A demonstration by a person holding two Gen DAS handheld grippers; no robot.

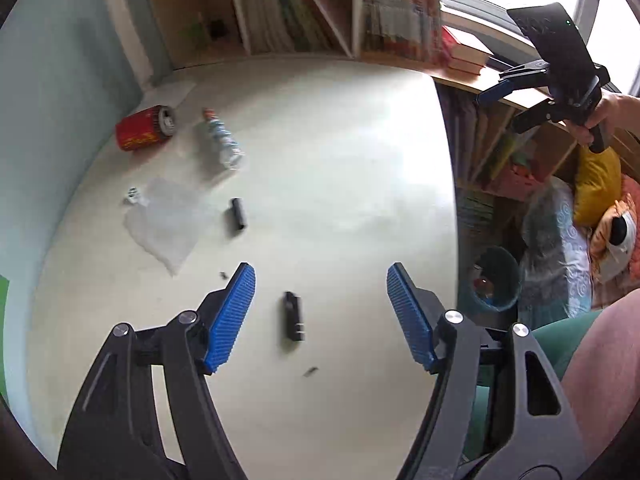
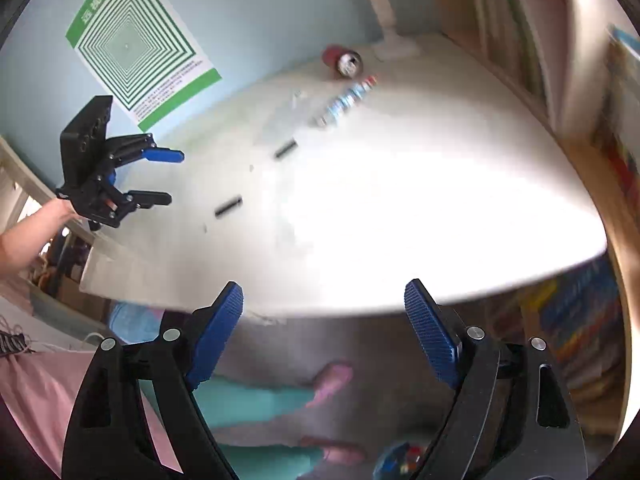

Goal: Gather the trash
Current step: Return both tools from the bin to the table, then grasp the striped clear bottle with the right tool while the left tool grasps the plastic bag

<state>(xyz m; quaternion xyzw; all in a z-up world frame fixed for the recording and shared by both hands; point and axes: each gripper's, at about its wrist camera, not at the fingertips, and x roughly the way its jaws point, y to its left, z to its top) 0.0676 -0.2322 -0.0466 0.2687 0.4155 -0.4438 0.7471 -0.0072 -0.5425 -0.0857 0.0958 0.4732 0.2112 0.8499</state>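
Note:
My left gripper point(image 1: 321, 280) is open and empty above the white table point(image 1: 340, 140), with a small black piece point(image 1: 294, 316) lying between its fingers. A second black piece point(image 1: 238, 215), a clear plastic bag point(image 1: 168, 222), a plastic bottle point(image 1: 222, 140) and a red can point(image 1: 144, 128) lie farther left. My right gripper point(image 2: 323, 300) is open and empty, past the table's edge over the floor. It also shows in the left wrist view point(image 1: 504, 104). The bin point(image 1: 496, 280) stands on the floor to the right of the table.
Bookshelves point(image 1: 304, 12) line the far side of the table. A white lamp base point(image 1: 168, 92) stands by the blue wall. Cushions and a soft toy point(image 1: 600, 216) lie right of the bin. The person's legs point(image 2: 280, 400) are under the right gripper.

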